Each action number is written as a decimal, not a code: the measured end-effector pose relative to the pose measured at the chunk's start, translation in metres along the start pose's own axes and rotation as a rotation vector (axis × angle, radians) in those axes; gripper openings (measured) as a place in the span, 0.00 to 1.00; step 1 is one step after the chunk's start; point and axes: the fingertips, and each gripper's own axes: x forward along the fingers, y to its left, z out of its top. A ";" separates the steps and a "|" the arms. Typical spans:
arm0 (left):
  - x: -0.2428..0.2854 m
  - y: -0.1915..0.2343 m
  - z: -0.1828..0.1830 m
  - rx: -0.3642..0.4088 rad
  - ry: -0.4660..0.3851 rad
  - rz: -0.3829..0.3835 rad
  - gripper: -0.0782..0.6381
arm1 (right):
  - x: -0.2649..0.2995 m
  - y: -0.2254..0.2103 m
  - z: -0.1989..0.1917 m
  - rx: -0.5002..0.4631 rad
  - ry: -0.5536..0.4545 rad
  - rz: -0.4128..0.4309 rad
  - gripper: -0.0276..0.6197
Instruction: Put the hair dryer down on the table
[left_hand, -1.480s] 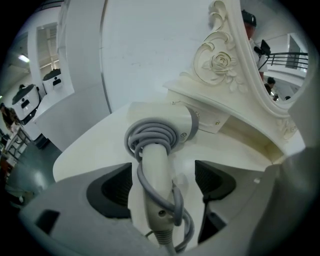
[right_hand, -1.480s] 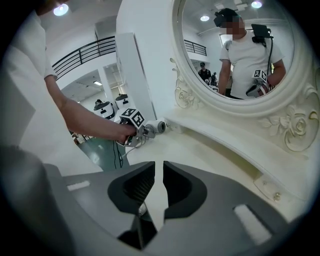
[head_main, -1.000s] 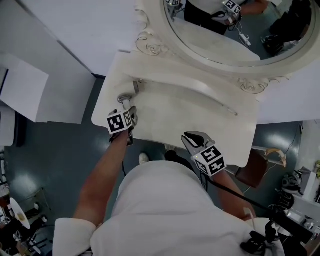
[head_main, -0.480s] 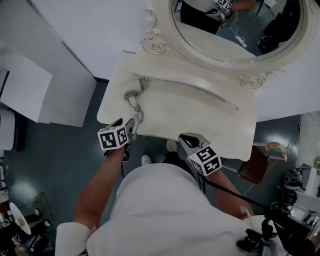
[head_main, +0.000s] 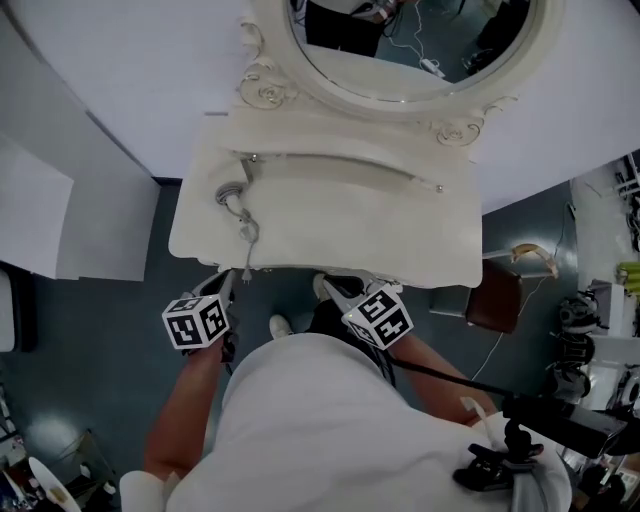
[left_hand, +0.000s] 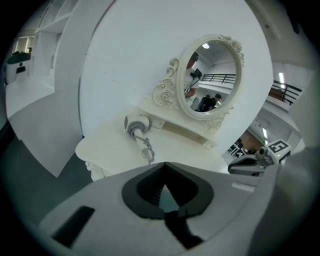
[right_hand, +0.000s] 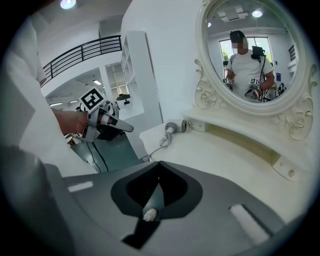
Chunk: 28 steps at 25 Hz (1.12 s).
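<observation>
Head view, left tongs just closed fully, nothing between the jaws, held off the front edge of the table, right tongs likewise shut and empty, hair dryer lying on the table's left side, touched by neither tongs

No readable text, brand or number; marker cubes bear only square code patterns.

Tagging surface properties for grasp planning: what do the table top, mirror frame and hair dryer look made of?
Table top: probably painted wood, cream, satin; smooth, no visible grain.
Mirror frame: moulded scrolls, same cream coat; wood or resin, can't tell.
Hair dryer: likely plastic, pale with grey band, low sheen.
</observation>
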 end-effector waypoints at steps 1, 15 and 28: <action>-0.005 -0.005 -0.004 0.006 0.005 -0.021 0.11 | -0.001 0.003 -0.002 0.000 0.003 -0.001 0.04; -0.041 -0.054 -0.047 0.175 0.052 -0.159 0.11 | -0.007 0.048 -0.013 -0.017 0.003 0.015 0.04; -0.050 -0.050 -0.053 0.196 0.052 -0.164 0.11 | -0.002 0.065 -0.003 -0.064 0.001 0.029 0.04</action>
